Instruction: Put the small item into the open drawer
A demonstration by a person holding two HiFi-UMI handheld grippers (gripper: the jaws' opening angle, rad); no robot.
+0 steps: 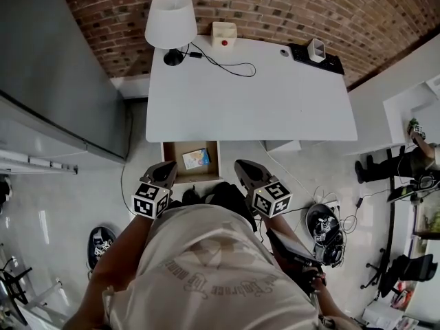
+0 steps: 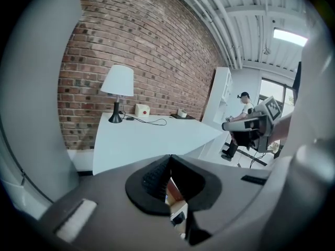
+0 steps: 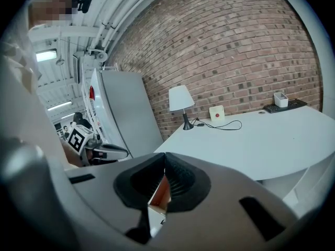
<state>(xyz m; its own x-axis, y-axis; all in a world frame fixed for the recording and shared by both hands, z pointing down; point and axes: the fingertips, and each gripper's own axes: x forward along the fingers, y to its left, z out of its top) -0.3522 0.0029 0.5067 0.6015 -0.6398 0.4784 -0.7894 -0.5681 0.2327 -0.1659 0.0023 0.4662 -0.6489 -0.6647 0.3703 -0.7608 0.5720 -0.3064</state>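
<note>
Ahead of left gripper [image 1: 165, 169] & right gripper [image 1: 243, 166]: white desk [image 1: 275, 108]. Far edge, beyond left gripper: white lamp [image 1: 170, 20], cream box [image 1: 224, 33] w/ red dot beside it, black cable [image 1: 227, 64] looping nearer. Far beyond right gripper: black slab [image 1: 333, 64] w/ white tub [image 1: 316, 49] on it. Brick wall [image 1: 275, 5] behind desk. Grey cabinet [image 1: 55, 67] to left of left gripper.

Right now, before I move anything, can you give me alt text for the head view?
Seen from above, an open drawer under a white desk holds a small item; the left hand-held gripper and the right hand-held gripper hover near its front edge, one to each side. A lamp stands at the desk's far left corner.
</note>
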